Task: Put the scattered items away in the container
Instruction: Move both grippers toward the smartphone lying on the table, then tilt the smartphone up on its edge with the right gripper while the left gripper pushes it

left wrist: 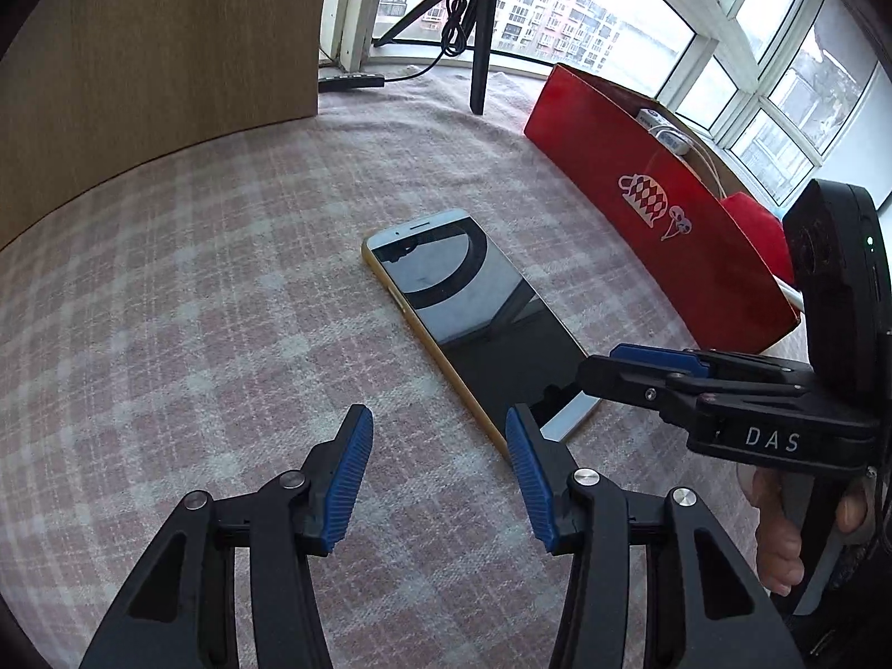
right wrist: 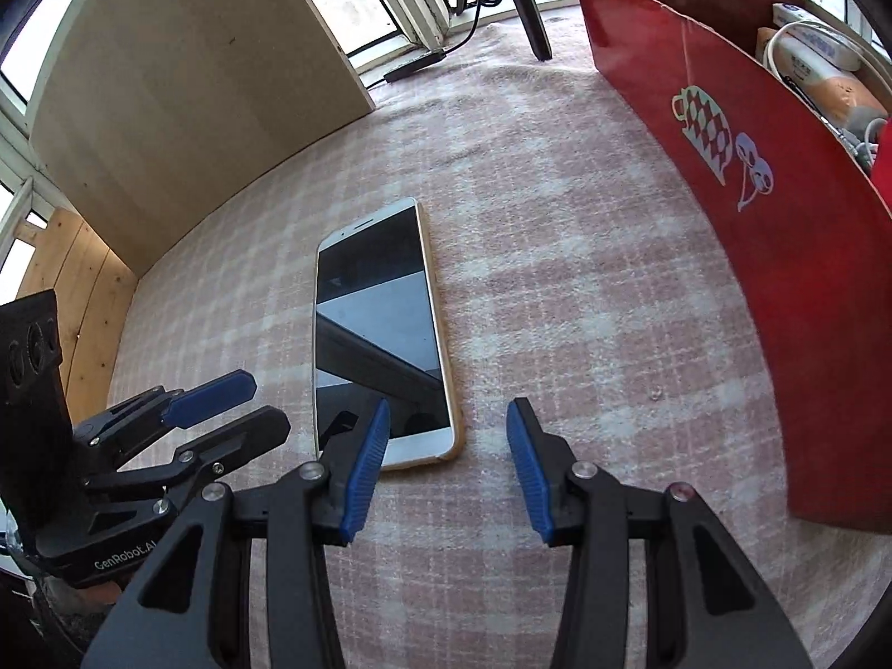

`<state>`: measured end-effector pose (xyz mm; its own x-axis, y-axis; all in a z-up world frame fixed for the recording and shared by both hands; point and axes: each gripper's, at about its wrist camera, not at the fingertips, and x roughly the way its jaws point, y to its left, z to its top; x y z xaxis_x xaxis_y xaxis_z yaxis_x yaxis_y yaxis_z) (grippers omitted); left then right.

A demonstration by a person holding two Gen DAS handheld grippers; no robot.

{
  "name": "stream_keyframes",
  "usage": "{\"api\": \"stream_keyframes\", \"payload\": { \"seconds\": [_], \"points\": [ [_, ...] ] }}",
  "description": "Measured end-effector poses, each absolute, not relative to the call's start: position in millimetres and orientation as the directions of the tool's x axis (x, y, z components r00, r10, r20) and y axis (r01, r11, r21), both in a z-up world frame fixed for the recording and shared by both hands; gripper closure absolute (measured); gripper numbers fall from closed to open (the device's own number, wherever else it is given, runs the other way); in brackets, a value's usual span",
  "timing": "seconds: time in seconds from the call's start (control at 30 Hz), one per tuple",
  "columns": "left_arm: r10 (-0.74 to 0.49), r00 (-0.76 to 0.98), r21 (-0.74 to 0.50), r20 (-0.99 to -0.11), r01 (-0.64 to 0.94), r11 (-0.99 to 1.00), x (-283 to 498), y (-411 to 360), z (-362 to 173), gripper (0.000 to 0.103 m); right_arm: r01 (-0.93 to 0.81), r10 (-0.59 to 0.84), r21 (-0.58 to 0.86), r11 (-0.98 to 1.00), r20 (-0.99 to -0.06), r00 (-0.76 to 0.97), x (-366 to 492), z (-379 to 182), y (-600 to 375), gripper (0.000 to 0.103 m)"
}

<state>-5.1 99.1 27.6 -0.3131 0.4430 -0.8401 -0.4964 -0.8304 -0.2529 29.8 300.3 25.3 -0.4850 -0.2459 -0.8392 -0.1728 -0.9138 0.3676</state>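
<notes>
Phone (left wrist: 474,323) lies flat, screen up, on the plaid cloth (left wrist: 223,279) covering the table, gold-edged, glass dark and reflective; we take it for the one scattered item not yet put away. The red container (left wrist: 658,212) stands to its right and farther off, well apart from the phone, open at the top, with a white cable, small boxes and something red already inside. Both tongs hover at the near end of the phone. Left tongs (left wrist: 440,479) are spread open, holding nothing, their right blue pad (left wrist: 529,485) just over the phone's near left corner. Right tongs (right wrist: 446,463) are likewise open and empty, their left pad (right wrist: 365,468) overlapping the near edge of the phone in that view; whether either pad touches the glass we cannot tell. Our judgement of the risks: the phone sits flush on soft cloth, so a pad has little edge to get under, and closing on it may simply push it along or bunch the fabric. The glass and metal rim look slick; a pinch across one corner could let it pivot and drop on the way to the container. The two tongs crowd the same end and could knock each other. The container wall is tall and thin-looking; a phone swung low could catch the rim and tip it. A tripod (left wrist: 479,28) and a wooden panel (left wrist: 156,39) stand at the far side, clear of the likely path.
</notes>
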Motion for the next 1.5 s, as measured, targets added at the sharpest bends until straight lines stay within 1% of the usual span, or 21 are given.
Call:
{"api": "stream_keyframes", "payload": {
  "seconds": [0.13, 0.33, 0.57, 0.67, 1.0, 1.13, 1.23, 1.3, 1.4, 1.5],
  "points": [
    [0.439, -0.318, -0.249, -0.841, -0.493, -0.834, -4, 99, 28, 0.056, -0.150, -0.228, 0.340, -0.928, -0.841, -0.491, 28, 29, 300, 0.060],
    [0.432, -0.324, -0.244, -0.841, -0.487, -0.839, -3, 99, 28, 0.056, -0.135, -0.244, 0.344, -0.929, -0.845, -0.476, 17, 23, 298, 0.060],
    [0.381, -0.333, -0.166, -0.862, -0.526, -0.834, -12, 118, 24, 0.057, -0.130, -0.228, 0.324, -0.937, -0.851, -0.472, 12, 23, 293, 0.060],
    [0.383, -0.327, -0.168, -0.864, -0.530, -0.832, -15, 119, 22, 0.057, -0.124, -0.238, 0.331, -0.936, -0.850, -0.470, 12, 23, 289, 0.060],
    [0.413, -0.330, -0.188, -0.849, -0.541, -0.820, -17, 120, 16, 0.057, -0.100, -0.276, 0.363, -0.926, -0.835, -0.476, 11, 20, 287, 0.060],
    [0.429, -0.311, -0.192, -0.848, -0.574, -0.796, -10, 119, 17, 0.058, -0.080, -0.273, 0.351, -0.933, -0.835, -0.477, 12, 19, 285, 0.061],
    [0.463, -0.285, -0.210, -0.839, -0.616, -0.759, -2, 119, 17, 0.058, -0.082, -0.284, 0.363, -0.928, -0.834, -0.473, 12, 19, 286, 0.061],
    [0.495, -0.261, -0.236, -0.829, -0.639, -0.732, 2, 120, 17, 0.063, -0.088, -0.302, 0.384, -0.919, -0.830, -0.470, 11, 19, 290, 0.061],
    [0.540, -0.222, -0.281, -0.811, -0.662, -0.695, 7, 122, 17, 0.063, -0.097, -0.324, 0.410, -0.907, -0.825, -0.463, 11, 18, 293, 0.061],
    [0.539, -0.225, -0.262, -0.812, -0.684, -0.681, 11, 127, 16, 0.062, -0.088, -0.315, 0.392, -0.916, -0.835, -0.451, 10, 19, 290, 0.061]
  ]
}}
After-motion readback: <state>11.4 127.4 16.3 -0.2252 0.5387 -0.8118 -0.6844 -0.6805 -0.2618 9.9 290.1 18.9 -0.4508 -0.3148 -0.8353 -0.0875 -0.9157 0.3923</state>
